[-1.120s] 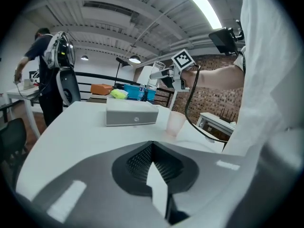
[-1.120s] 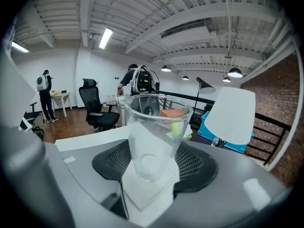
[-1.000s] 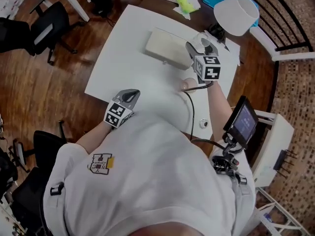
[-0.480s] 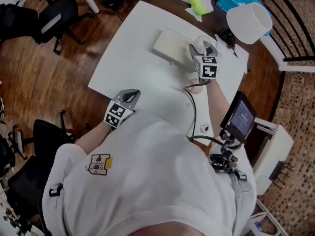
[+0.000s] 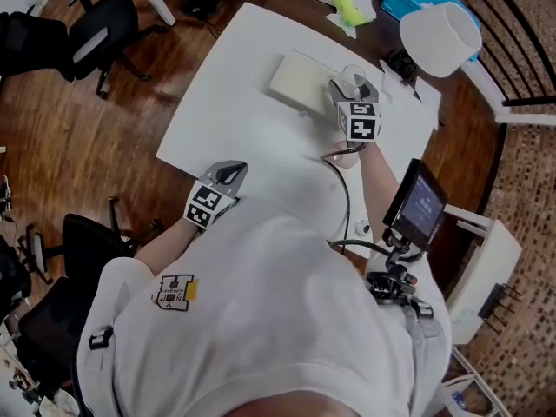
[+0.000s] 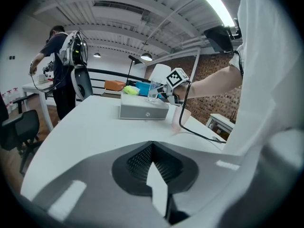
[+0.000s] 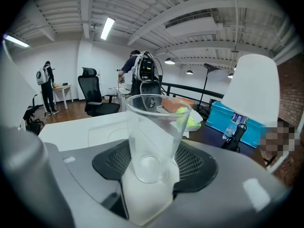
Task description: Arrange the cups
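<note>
right tongs: clamped on an upright clear cup | left tongs: closed, empty, well apart | pinkish cup: on worktop, just under right tongs | progress: seemingly early; held cup not yet set down

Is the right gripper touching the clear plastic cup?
Touching. In the right gripper view, the right gripper clamps the clear plastic cup near its base, both jaws pressing its sides.
</note>
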